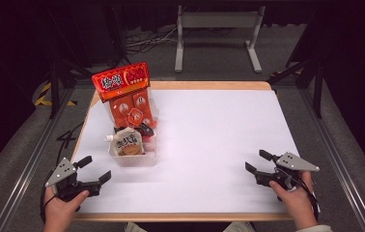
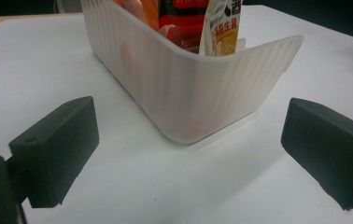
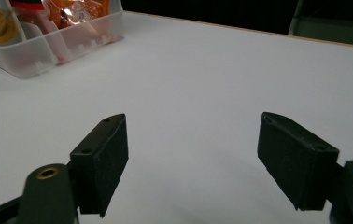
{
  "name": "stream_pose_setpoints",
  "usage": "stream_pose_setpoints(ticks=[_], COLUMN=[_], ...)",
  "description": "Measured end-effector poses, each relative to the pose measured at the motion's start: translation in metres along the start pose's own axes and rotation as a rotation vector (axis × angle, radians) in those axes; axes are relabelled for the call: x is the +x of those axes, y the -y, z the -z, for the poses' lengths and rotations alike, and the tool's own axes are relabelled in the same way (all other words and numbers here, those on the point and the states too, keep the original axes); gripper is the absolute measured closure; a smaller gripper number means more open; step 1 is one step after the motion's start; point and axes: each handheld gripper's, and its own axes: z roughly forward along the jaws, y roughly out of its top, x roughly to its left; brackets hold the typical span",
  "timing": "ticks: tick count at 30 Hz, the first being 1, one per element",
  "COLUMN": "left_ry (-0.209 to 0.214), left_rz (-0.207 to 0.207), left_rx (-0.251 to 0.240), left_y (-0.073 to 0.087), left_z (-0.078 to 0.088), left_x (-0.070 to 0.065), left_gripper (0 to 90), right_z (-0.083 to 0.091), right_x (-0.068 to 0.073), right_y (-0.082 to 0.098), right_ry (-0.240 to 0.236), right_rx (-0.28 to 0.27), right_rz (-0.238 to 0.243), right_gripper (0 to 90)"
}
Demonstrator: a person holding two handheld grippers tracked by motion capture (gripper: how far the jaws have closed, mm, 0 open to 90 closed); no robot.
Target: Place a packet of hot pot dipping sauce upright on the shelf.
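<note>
A translucent white bin (image 1: pixel 133 158) stands on the left of the white table (image 1: pixel 209 140). It holds a tall red-orange snack bag (image 1: pixel 125 92), a white spouted sauce pouch (image 1: pixel 126 144) and other packets. My left gripper (image 1: pixel 95 169) rests open at the front left, its jaws pointing at the bin's near end (image 2: pixel 198 98), with a gap of bare table between. My right gripper (image 1: pixel 259 162) stands open at the front right with nothing between its jaws. In the right gripper view the bin (image 3: pixel 48 44) lies far off at upper left.
The table's wooden edge (image 1: pixel 180 216) runs along the front. Beyond the table stand a grey metal frame (image 1: pixel 217 34) and loose cables on the dark floor. Metal rails flank both sides.
</note>
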Motion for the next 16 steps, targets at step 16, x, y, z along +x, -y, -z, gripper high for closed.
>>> stream_pose_setpoints(ticks=[16], left_ry=[-0.038], left_rz=[0.016], left_rx=[0.029], left_y=[0.0007], left_z=[-0.0052], left_x=[-0.0019], left_gripper=[5.3], right_z=[-0.0038], right_x=[0.0001], right_y=[0.0059], right_ry=[0.01], right_rx=[0.013], right_rz=[-0.006], right_gripper=[23.9])
